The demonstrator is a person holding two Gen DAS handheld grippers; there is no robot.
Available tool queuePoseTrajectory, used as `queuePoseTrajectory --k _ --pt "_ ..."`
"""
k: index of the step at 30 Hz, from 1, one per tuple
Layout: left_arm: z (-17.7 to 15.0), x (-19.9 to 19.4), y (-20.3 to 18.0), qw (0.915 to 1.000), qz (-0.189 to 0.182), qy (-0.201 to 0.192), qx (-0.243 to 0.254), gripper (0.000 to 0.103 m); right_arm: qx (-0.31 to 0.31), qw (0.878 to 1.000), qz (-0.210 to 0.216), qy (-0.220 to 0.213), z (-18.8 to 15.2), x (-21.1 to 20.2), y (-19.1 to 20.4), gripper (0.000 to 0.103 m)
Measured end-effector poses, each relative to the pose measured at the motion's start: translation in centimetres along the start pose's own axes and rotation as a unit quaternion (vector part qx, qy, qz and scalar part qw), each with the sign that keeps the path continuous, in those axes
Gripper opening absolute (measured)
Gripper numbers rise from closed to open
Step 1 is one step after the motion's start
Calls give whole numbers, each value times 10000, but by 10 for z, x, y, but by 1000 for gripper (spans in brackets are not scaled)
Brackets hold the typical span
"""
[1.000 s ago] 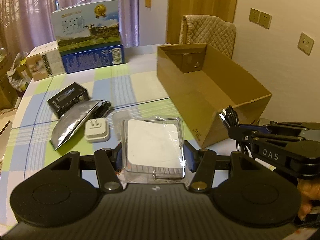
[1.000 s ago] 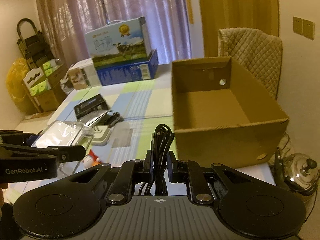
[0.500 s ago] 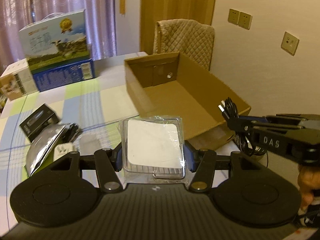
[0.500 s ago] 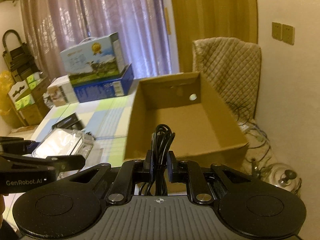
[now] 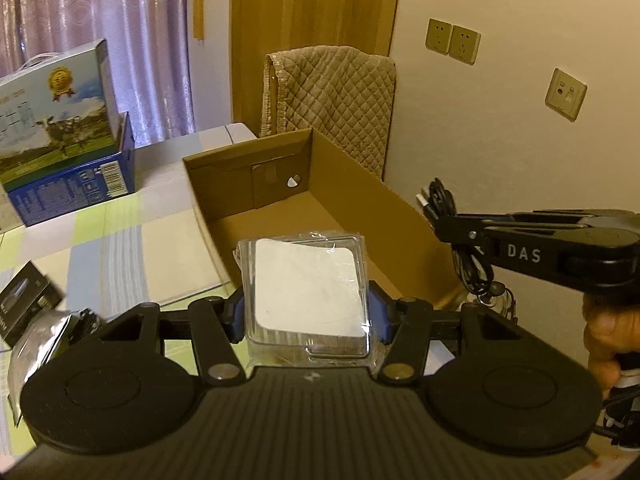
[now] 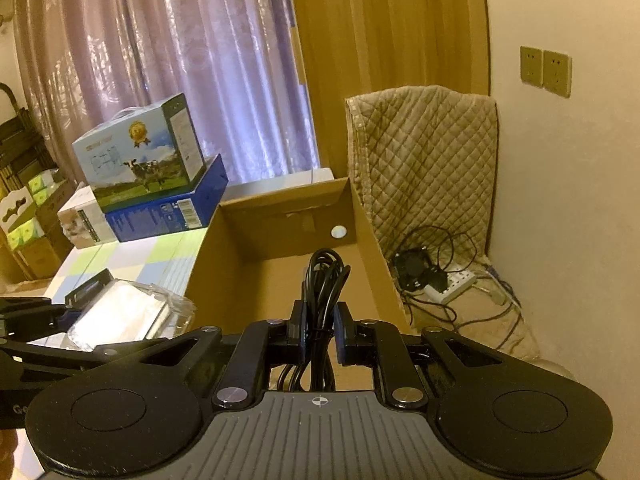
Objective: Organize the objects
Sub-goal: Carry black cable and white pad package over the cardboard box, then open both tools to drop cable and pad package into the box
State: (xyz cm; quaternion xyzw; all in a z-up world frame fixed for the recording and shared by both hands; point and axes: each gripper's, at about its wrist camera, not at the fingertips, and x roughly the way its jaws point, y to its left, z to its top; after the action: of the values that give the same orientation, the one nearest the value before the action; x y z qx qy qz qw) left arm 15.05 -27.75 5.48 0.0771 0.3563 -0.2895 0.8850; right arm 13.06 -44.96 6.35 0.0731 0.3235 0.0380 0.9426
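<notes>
The clear plastic case [image 5: 306,292] is being clamped by the left gripper [image 5: 306,312] and the coiled black cable [image 6: 322,296] by the right gripper [image 6: 320,332], with the open cardboard box [image 5: 404,216] lying directly ahead and below both, its long axis being lined up with their fingers.

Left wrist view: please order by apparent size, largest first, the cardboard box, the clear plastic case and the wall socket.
1. cardboard box
2. clear plastic case, though nearness to the camera enlarges it
3. wall socket
</notes>
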Motion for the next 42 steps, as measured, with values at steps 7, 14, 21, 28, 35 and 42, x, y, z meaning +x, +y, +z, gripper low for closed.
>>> queuePoseTrajectory --k 7,14,21,28,35,42 --pt "11 30 1 9999 38 82 73 52 78 9999 -35 63 4 19 -15 10" --pt "15 46 7 9999 146 33 70 67 226 9997 -9 100 2 26 -22 10" --pt "12 29 26 9995 258 -46 -197 68 212 9997 23 135 1 29 -19 10" --pt "-2 8 44 9983 457 -75 -364 70 146 9997 117 171 3 33 -6 10" --pt "-16 -5 64 9965 651 -47 -522 73 250 9992 305 72 8 46 0 12" --pt "-32 -19 79 9946 727 -78 -737 75 636 9975 286 -95 8 29 -8 47"
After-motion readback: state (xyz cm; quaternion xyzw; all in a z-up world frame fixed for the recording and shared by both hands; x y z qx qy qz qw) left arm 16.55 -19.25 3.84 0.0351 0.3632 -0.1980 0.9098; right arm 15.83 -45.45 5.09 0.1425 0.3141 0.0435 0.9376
